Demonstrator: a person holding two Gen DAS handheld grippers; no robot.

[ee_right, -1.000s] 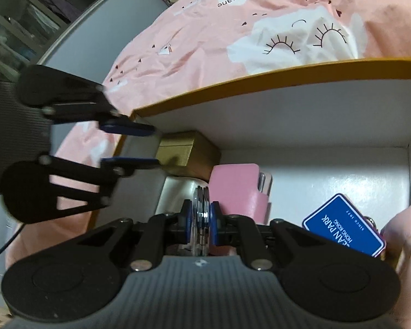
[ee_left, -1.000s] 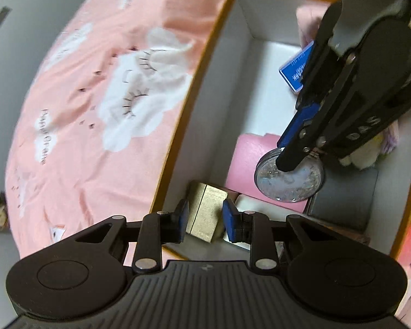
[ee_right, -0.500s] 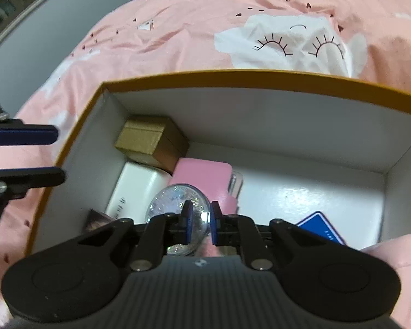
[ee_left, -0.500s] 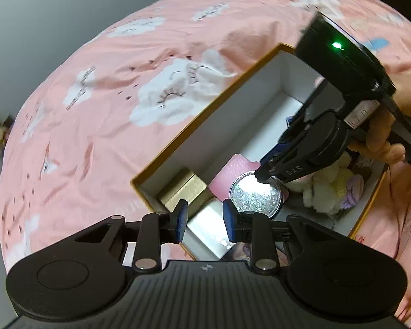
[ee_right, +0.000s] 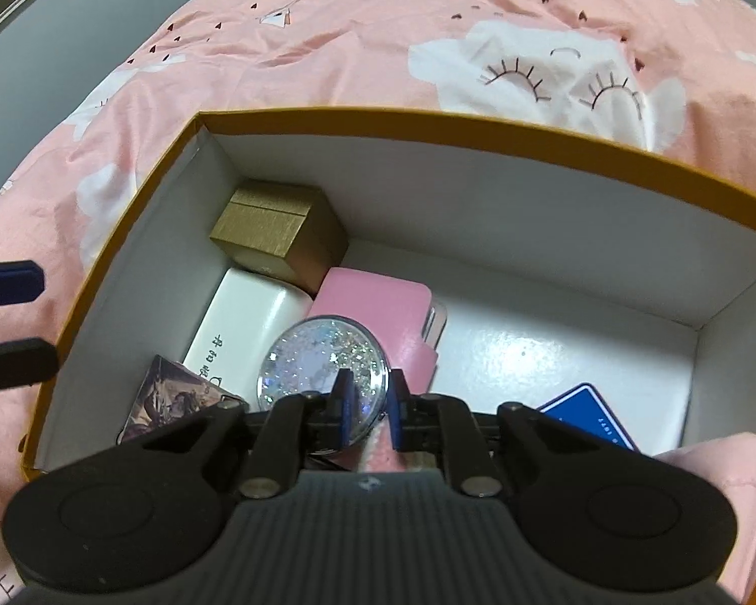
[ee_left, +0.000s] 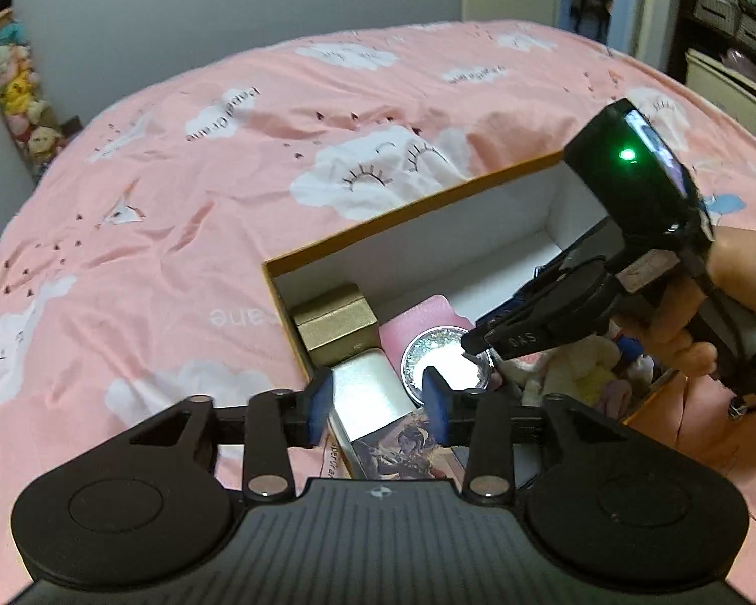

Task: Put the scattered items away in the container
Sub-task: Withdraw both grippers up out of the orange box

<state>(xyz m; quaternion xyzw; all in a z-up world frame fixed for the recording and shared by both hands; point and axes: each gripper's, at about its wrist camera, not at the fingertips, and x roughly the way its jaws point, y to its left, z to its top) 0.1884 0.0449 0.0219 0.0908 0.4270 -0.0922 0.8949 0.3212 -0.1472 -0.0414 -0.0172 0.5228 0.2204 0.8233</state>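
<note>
right gripper [ee_right: 369, 411]: fingers spread, apparently clear of the glitter disc [ee_right: 322, 360] lying flat on the pink case [ee_right: 378, 310] | left gripper [ee_left: 378, 403]: spread, holding nothing, above the box [ee_right: 428, 123] corner | gold box [ee_right: 277, 237] at 11 o'clock of the disc | white case [ee_right: 237, 322] at 9 | blue card [ee_right: 587, 416] at 3 | pink bedspread [ee_left: 176, 201] underneath

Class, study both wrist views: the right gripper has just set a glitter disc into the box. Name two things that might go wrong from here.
1. The right gripper is open, but its fingers sit right at the round glittery disc; pulling back carelessly may drag it.
2. The disc lies over the pink rectangular case and white oblong case, so it may slide.
</note>
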